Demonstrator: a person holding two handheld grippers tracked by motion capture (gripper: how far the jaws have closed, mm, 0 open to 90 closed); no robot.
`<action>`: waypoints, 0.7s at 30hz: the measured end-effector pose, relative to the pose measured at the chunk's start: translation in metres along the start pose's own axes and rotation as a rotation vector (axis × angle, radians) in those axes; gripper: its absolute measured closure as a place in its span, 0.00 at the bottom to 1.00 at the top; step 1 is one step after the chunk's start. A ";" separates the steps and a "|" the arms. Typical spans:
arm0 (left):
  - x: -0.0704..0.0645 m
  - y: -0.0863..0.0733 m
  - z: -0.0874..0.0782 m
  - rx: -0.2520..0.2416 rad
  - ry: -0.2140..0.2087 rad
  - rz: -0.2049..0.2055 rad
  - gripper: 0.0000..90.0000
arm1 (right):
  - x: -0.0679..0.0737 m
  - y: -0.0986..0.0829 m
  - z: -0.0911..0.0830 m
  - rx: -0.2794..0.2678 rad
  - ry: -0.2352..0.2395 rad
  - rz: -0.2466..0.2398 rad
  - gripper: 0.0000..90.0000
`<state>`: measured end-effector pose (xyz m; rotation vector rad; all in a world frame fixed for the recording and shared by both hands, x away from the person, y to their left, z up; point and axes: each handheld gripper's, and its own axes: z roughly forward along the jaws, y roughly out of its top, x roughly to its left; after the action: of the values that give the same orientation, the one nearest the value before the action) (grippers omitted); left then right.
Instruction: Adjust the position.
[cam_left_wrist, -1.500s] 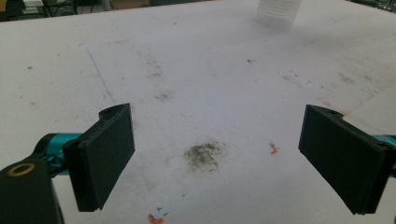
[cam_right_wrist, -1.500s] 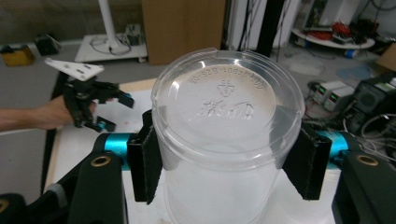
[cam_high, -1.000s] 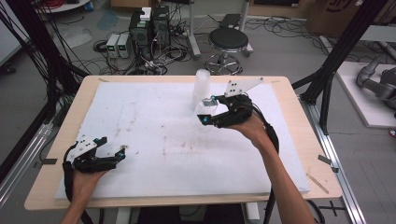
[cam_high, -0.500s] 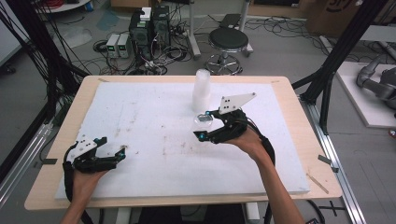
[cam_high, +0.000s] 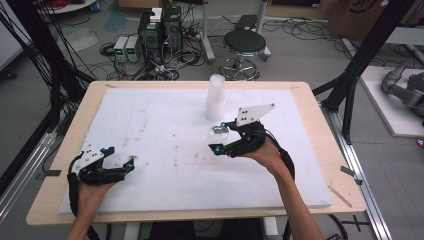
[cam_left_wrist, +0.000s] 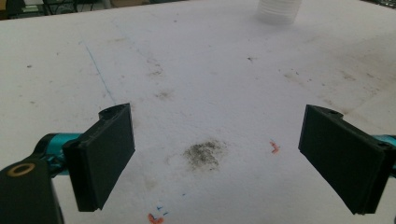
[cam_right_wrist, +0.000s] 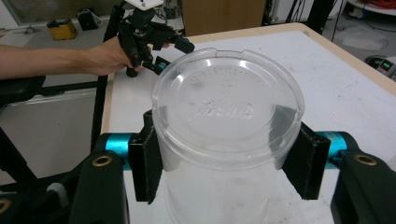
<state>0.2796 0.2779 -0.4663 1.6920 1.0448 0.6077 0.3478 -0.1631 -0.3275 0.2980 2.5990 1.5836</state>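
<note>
A clear plastic cup (cam_high: 219, 132) (cam_right_wrist: 228, 116) is held on its side just above the white mat, with my right gripper (cam_high: 220, 136) (cam_right_wrist: 229, 161) shut on its wall. In the right gripper view the cup's base faces the camera, between the two black pads. Behind it, a stack of clear cups (cam_high: 215, 97) (cam_left_wrist: 279, 9) stands upright on the mat. My left gripper (cam_high: 120, 158) (cam_left_wrist: 229, 154) rests near the front left of the mat, open, with nothing between its jaws. It also appears far off in the right gripper view as the left gripper (cam_right_wrist: 154, 35).
The white mat (cam_high: 150, 115) covers most of the wooden table (cam_high: 325, 150) and is stained in places. Beyond the table's far edge stand a stool (cam_high: 244, 45) and computer boxes (cam_high: 160, 30). Black frame posts rise at both sides.
My right gripper has drawn back from the cup stack toward the near side, carrying one clear cup and tipping it sideways. The left gripper has stayed put.
</note>
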 end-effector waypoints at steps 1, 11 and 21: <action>0.000 0.000 0.000 0.000 0.000 0.001 0.12 | -0.001 0.000 0.000 0.000 -0.002 -0.006 0.43; 0.002 0.009 -0.003 -0.023 -0.037 -0.002 0.10 | -0.001 0.002 -0.001 -0.009 0.008 -0.006 0.43; 0.000 0.053 -0.009 -0.070 -0.335 0.087 0.08 | -0.001 0.008 -0.002 -0.020 0.029 -0.018 0.43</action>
<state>0.2907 0.2763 -0.4140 1.7124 0.7068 0.3921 0.3496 -0.1613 -0.3199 0.2514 2.5985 1.6189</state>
